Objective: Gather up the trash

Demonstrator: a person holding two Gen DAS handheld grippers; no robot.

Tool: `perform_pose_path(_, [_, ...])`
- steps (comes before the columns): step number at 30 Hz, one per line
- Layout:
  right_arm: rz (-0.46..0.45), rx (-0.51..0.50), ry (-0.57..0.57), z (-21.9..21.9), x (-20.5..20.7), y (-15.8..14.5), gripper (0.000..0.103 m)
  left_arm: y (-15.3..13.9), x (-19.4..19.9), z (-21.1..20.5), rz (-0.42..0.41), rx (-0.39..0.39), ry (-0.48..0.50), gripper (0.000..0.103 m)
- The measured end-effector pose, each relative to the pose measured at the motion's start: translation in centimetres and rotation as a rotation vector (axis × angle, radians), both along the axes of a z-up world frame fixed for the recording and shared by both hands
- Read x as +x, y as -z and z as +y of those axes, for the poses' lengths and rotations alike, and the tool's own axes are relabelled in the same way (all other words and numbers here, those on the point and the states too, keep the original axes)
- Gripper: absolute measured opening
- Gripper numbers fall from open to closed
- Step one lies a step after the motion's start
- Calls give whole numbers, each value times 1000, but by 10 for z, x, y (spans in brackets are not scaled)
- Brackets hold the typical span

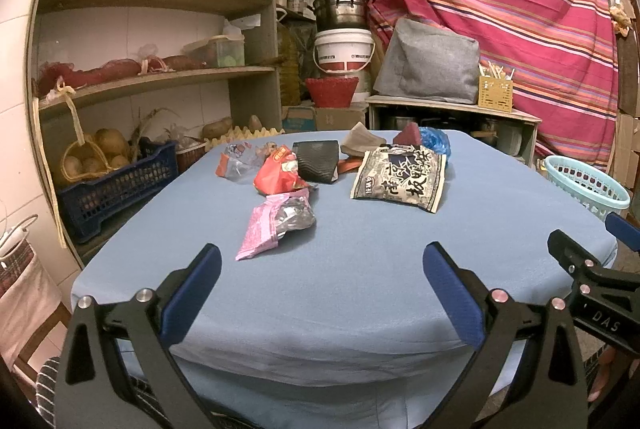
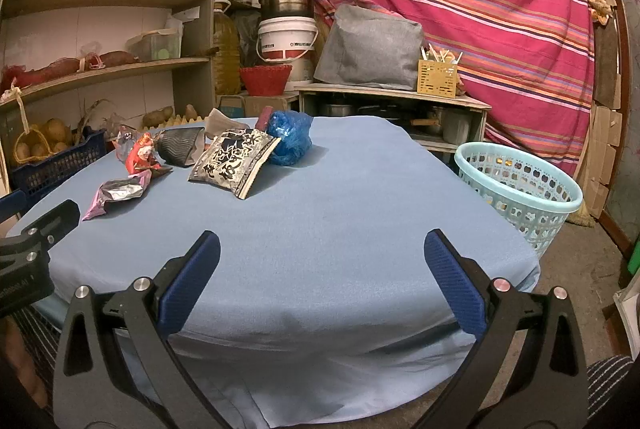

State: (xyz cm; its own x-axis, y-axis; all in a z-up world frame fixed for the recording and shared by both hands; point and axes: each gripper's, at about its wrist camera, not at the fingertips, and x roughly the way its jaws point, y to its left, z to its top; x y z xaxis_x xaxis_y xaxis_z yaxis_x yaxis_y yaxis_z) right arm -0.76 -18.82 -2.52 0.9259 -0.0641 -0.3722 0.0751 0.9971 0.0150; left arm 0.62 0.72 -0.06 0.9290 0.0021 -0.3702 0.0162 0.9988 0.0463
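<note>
Both claws hover wide apart and empty above the near edge of the blue-covered table [image 1: 360, 269]: the left gripper [image 1: 322, 265] spread over bare cloth, the right gripper [image 2: 322, 253] likewise, each gripping nothing. The trash lies heaped toward the table's far side: a pink foil wrapper [image 1: 276, 225] nearest, a crumpled red packet [image 1: 280, 171] behind it, a black-and-white snack bag [image 1: 400, 175], a dark pouch [image 1: 318, 161] and a blue plastic bag [image 2: 289, 137] at the back. A pale green basket [image 2: 520, 189] stands on the floor beside the table's right edge, the likely destination. Risks look plain enough: thin, flat wrappers may slip from the pads or drag the loose cloth; crinkled foil could spring free mid-carry; and a drop released short of the rim would land on the floor.
</note>
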Motion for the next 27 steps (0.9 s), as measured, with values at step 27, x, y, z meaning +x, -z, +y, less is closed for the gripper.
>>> perform_pose_path(27, [31, -8, 15, -12, 45, -12, 99, 2, 62, 25, 122, -8, -6, 99])
